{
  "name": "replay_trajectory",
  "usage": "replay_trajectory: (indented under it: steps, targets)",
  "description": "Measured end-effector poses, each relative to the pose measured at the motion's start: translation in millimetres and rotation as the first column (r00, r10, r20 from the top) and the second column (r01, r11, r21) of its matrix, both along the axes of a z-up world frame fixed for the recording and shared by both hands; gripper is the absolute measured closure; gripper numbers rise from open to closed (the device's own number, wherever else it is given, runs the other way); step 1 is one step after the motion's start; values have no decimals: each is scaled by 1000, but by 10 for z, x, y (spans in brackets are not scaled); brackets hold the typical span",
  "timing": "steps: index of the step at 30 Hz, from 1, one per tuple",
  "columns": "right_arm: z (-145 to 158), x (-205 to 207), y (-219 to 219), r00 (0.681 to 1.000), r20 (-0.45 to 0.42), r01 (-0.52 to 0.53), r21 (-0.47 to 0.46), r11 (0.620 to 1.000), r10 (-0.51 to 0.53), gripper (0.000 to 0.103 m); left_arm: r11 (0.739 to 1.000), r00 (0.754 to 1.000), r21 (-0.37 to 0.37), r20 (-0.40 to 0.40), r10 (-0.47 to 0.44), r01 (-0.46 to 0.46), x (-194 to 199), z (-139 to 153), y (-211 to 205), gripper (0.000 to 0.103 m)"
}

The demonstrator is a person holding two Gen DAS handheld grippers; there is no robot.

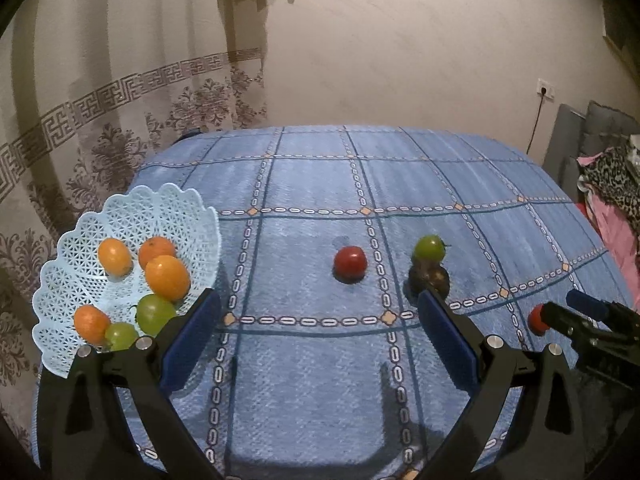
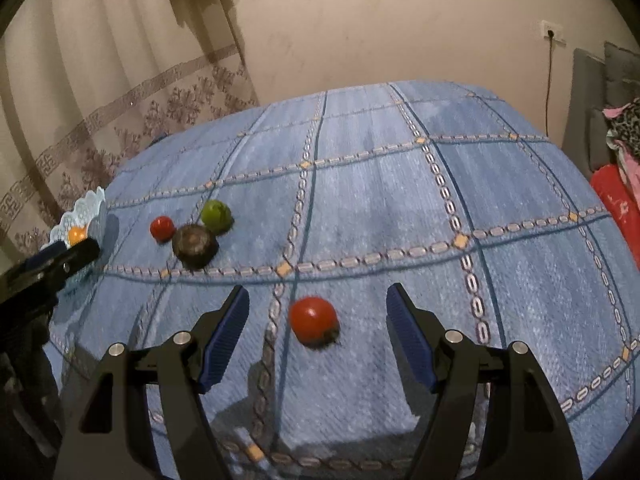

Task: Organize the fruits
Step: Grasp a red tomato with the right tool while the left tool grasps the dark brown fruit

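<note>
Between the wide-apart fingers of the right gripper [image 2: 316,320] lies a round red tomato [image 2: 313,320], untouched. At nine o'clock, the pale blue lattice plastic basket [image 1: 168,216] is half hidden behind the left gripper [image 1: 316,328], also spread and empty.

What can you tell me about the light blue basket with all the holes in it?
The light blue basket looks like plastic, woven into a lacy lattice with a scalloped, flaring rim. It sits upright at the left edge of the table's blue checked tablecloth, next to the patterned curtain. Inside lie four orange fruits and two green ones. The left hand-held gripper, open, hides part of its near rim; whether they touch is unclear.
</note>
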State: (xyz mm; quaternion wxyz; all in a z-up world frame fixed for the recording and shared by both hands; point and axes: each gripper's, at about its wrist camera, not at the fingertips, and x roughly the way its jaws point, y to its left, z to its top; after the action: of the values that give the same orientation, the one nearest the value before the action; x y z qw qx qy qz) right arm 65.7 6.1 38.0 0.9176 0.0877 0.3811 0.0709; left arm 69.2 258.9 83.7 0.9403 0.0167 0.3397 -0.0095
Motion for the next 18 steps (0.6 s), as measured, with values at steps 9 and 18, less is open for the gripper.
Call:
replay_trajectory:
  steps: [9, 18]
  targets:
    - [-103, 46, -1, 998, -39, -46, -11, 999, 46, 48, 1000, 999, 7, -30, -26, 26, 80, -91, -152, 3]
    - [-162, 95, 99, 996, -54, -73, -51, 996, 70, 72, 998, 996, 16, -61, -60, 61, 188, -182, -267, 3]
